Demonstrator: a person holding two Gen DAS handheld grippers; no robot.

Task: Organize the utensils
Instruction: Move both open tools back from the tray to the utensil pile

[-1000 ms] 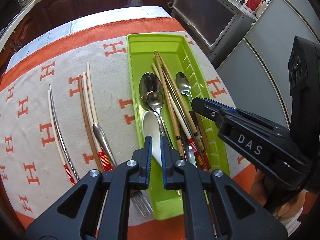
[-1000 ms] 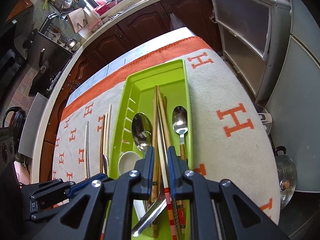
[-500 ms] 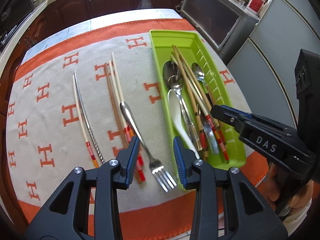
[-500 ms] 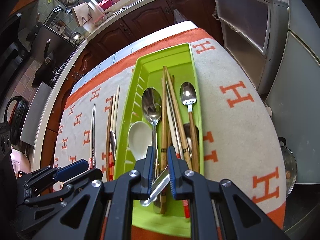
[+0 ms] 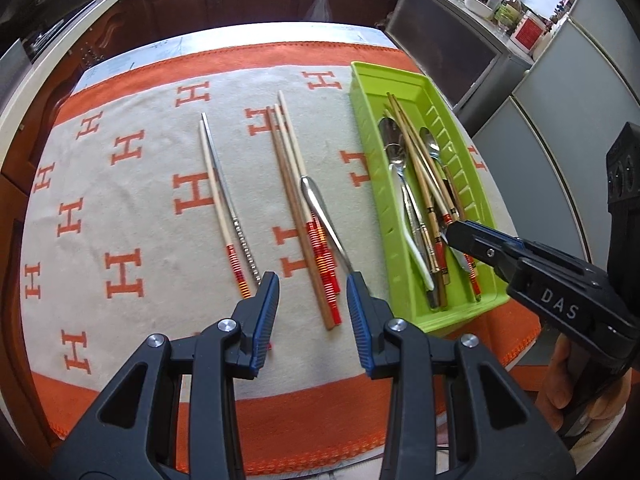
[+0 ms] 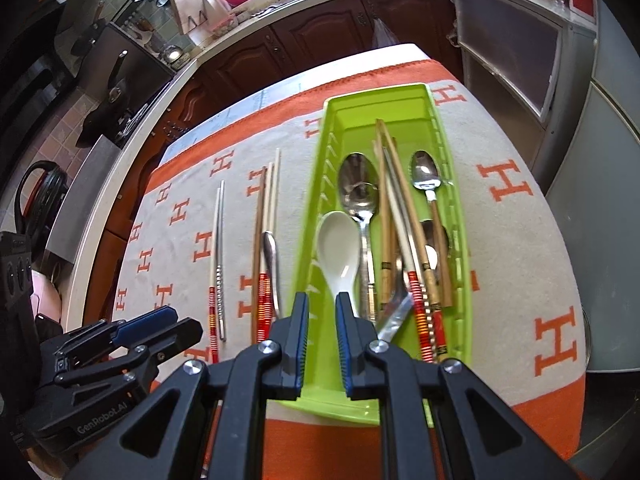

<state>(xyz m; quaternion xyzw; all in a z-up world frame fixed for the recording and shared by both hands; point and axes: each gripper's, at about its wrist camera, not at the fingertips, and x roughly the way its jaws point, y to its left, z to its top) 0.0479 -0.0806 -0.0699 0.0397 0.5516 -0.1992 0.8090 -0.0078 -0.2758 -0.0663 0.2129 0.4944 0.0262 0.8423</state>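
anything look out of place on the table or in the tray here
Yes. A metal fork lies slanted across the red-banded chopsticks on the cloth, outside the green tray. Two more chopsticks lie further left. Inside the tray, spoons and chopsticks are jumbled, overlapping one another.

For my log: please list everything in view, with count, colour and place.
tray: 1, green, on the cloth's right part
cloth: 1, beige and orange, under everything
loose chopsticks: 5, pale, brown, metal, on cloth left of tray
silver utensil: 1, across the middle chopsticks, head hidden
white spoon: 1, in tray
metal spoons: at least 3, silver, in tray
tray chopsticks: several, wooden and pale, count unclear
left claw: 1, black-blue, open above cloth
right claw: 1, black-blue, open above tray
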